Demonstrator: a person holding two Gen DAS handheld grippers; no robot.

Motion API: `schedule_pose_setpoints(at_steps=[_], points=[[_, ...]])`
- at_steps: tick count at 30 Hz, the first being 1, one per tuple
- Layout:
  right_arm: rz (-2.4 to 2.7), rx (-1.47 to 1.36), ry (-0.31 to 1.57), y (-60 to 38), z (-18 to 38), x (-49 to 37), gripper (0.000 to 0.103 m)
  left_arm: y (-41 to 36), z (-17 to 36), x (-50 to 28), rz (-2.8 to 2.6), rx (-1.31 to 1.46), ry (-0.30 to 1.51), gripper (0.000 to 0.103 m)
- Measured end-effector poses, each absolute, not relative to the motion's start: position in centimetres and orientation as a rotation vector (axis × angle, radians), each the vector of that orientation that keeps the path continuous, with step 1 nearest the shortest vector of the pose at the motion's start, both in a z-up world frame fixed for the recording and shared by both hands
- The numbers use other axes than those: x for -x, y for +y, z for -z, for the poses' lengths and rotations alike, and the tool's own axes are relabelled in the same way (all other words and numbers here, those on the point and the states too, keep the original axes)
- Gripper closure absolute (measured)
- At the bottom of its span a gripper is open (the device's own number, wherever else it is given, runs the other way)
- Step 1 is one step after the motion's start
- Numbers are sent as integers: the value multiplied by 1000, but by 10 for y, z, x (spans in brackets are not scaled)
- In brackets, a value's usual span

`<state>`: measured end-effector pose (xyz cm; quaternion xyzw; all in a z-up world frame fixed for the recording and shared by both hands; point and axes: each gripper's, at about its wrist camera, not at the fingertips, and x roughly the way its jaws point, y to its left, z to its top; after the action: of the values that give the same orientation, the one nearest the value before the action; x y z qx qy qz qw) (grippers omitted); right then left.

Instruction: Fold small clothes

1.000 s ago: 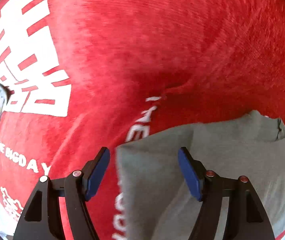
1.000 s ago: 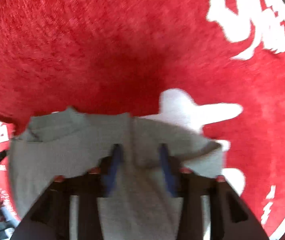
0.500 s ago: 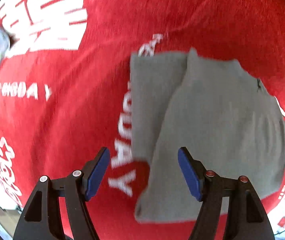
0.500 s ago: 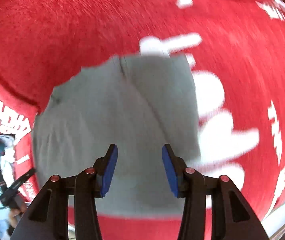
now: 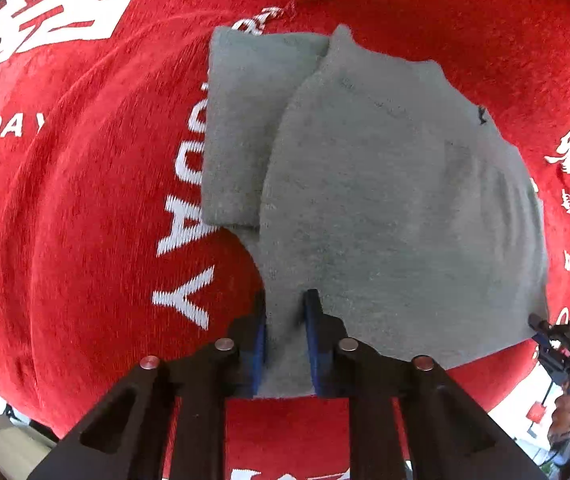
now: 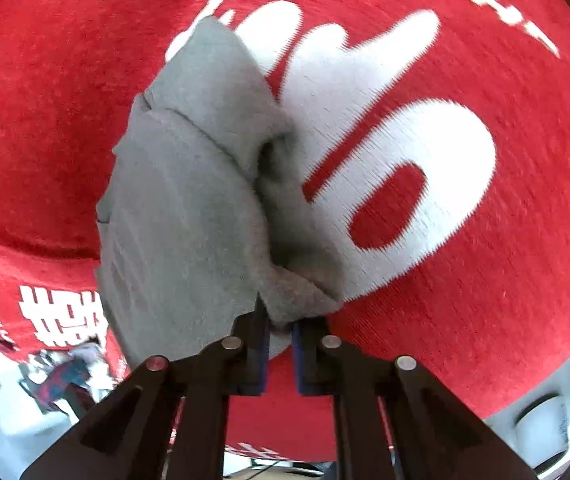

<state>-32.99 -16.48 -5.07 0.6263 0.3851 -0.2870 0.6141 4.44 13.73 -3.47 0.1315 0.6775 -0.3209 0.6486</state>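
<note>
left wrist: left gripper [image 5: 285,336] fingers just closed on grey garment [image 5: 385,200]; right gripper [image 6: 281,340] likewise (red cloth [image 5: 85,200] beneath)

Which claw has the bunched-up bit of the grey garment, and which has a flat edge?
The right claw pinches the bunched, rolled corner of the grey garment; the left claw grips a flat edge.

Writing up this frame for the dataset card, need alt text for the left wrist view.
The left gripper is shut on the near edge of a grey garment, partly folded with one flap overlapping at the left, lying on a red cloth printed with white lettering.
</note>
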Motion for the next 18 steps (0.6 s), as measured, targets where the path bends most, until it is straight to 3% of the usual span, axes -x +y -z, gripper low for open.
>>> schedule_pose_setpoints(at_steps=[2, 4, 9, 18], points=[[655, -1314, 953, -162, 36, 319, 93, 139, 27, -42, 747, -303, 1510, 88], [657, -1262, 992, -162, 35, 316, 93, 142, 23, -39, 747, -327, 1488, 95], [677, -1265, 1057, -167, 59, 311, 93, 150, 37, -34, 747, -335, 1491, 95], [643, -1191, 1143, -147, 26, 327, 89, 187, 0, -27, 729, -369, 1450, 95]])
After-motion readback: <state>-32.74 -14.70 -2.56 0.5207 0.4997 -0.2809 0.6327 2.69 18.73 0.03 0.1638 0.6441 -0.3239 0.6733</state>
